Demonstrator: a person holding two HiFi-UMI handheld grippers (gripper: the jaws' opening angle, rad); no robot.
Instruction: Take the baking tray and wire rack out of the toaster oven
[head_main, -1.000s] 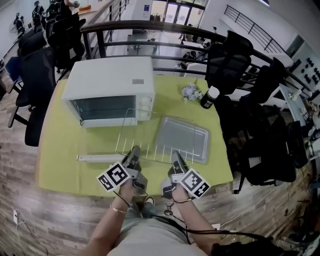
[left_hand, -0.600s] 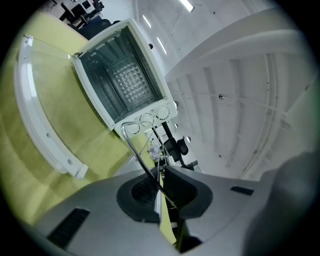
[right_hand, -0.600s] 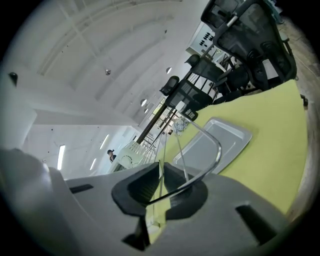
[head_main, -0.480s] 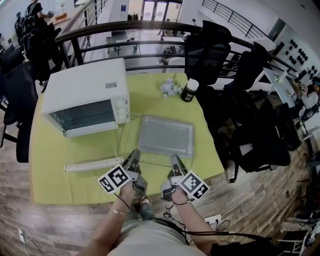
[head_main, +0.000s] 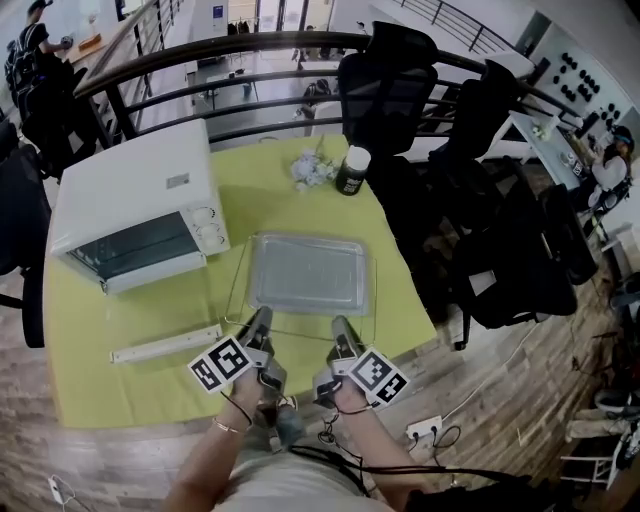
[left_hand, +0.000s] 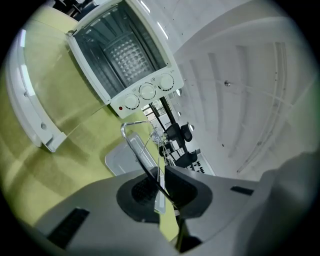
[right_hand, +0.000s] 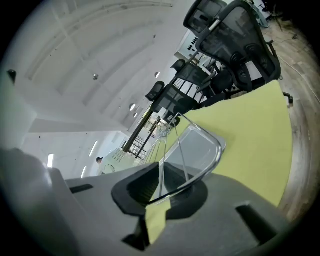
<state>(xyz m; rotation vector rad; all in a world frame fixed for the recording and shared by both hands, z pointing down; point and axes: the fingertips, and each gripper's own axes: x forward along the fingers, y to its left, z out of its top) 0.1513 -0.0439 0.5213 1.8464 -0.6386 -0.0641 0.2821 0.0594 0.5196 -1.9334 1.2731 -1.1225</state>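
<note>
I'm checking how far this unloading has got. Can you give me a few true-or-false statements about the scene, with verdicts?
1. The left gripper and right gripper both have their jaws shut on the wire rack. True.
2. The toaster oven has its door shut. False: the glass door is folded down open.
3. A dark bottle with a white cap stands beyond the baking tray. True.
4. The baking tray sits inside the oven. False: it lies on the table, to the right of the oven, under the rack.
</note>
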